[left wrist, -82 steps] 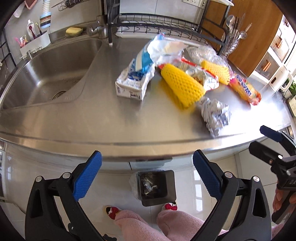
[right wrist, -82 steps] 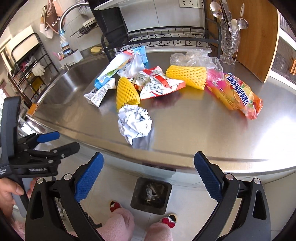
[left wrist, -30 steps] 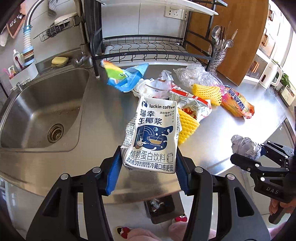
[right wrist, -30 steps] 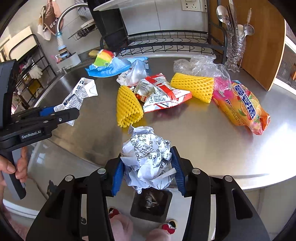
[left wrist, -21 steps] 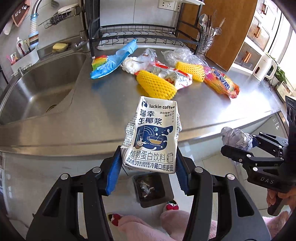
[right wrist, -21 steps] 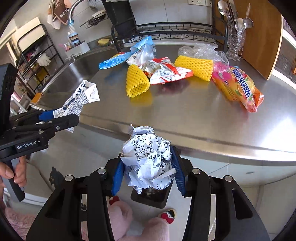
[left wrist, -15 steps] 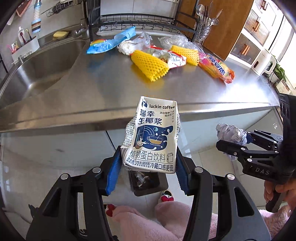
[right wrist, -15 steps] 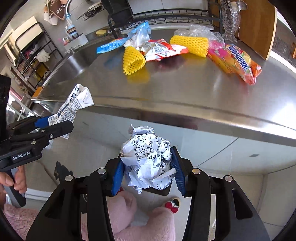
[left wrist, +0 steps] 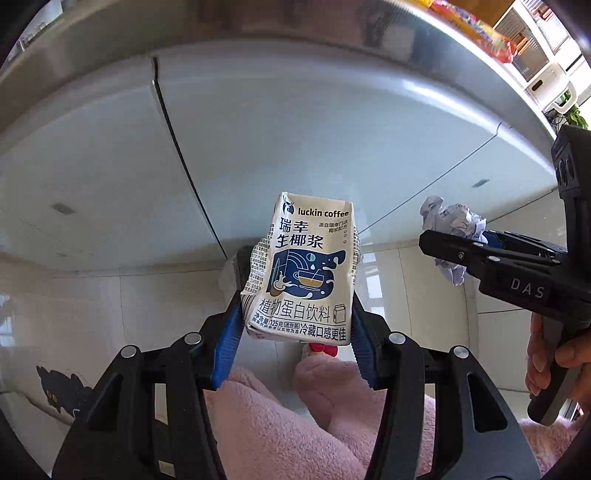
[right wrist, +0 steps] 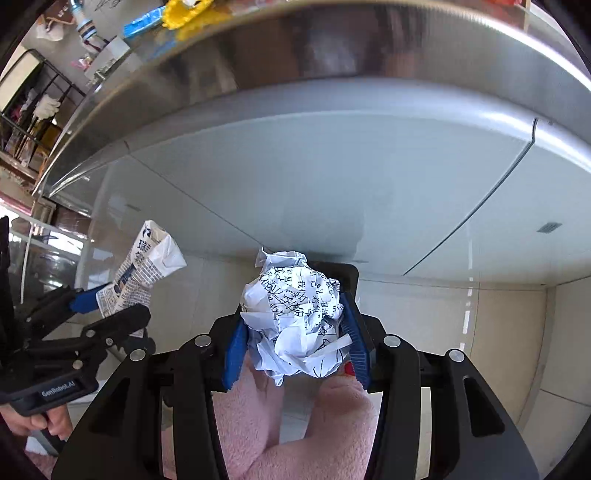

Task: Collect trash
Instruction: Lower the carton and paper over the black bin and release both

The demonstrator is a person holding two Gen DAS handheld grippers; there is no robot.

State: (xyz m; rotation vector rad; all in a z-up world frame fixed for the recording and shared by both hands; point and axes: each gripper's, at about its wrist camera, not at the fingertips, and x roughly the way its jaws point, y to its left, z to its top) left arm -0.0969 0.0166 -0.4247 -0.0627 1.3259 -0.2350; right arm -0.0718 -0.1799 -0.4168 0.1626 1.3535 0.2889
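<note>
My left gripper (left wrist: 295, 328) is shut on a crushed white and blue Luckin coffee carton (left wrist: 303, 269), held upright below the counter edge. The carton also shows at the left of the right wrist view (right wrist: 147, 258). My right gripper (right wrist: 293, 345) is shut on a crumpled ball of printed paper (right wrist: 295, 317), which also shows at the right of the left wrist view (left wrist: 450, 236). A black trash bin (right wrist: 349, 275) sits on the floor, mostly hidden behind the paper ball; its edge (left wrist: 242, 266) peeks out behind the carton.
The steel counter front edge (right wrist: 332, 55) and grey cabinet doors (left wrist: 295, 129) fill the upper part of both views. Yellow foam netting and a blue wrapper (right wrist: 147, 20) lie on the counter top. Pink-slippered feet (left wrist: 280, 424) stand on the tiled floor by the bin.
Both grippers have dropped from counter height to below the counter edge, still holding the carton and the paper ball. The counter top has passed almost out of view.
</note>
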